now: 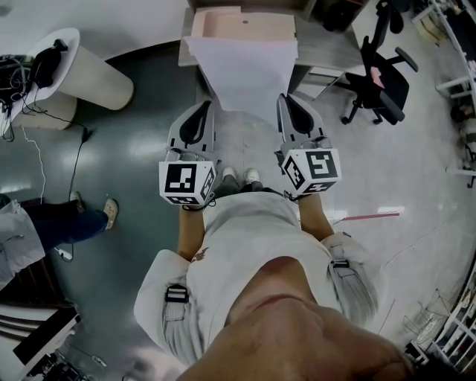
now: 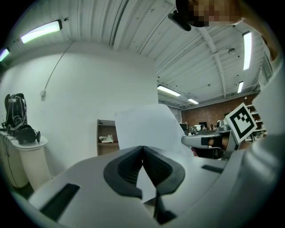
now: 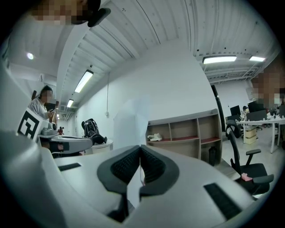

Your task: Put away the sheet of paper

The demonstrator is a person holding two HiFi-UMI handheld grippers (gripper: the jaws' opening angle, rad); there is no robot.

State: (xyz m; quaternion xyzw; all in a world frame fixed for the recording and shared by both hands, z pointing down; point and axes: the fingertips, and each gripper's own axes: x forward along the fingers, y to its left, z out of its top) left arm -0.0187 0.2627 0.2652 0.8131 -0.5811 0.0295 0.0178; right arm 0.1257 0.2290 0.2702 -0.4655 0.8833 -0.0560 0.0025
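A white sheet of paper [image 1: 242, 73] hangs stretched in the air between my two grippers, ahead of the person's feet. My left gripper [image 1: 207, 105] is shut on its near left corner and my right gripper [image 1: 283, 100] is shut on its near right corner. In the left gripper view the sheet [image 2: 147, 128] rises from the shut jaws of the left gripper [image 2: 142, 149]. The right gripper view shows the sheet [image 3: 130, 121] edge-on, pinched in the right gripper [image 3: 140, 150]. Beyond the paper stands a low wooden shelf unit [image 1: 244, 22].
The shelf unit [image 3: 187, 133] has open compartments, one holding a crumpled white thing [image 3: 154, 137]. A black office chair [image 1: 381, 77] stands to the right by a desk [image 1: 327, 50]. At the left are a round white stand [image 1: 83, 71], floor cables and a seated person's legs [image 1: 68, 220].
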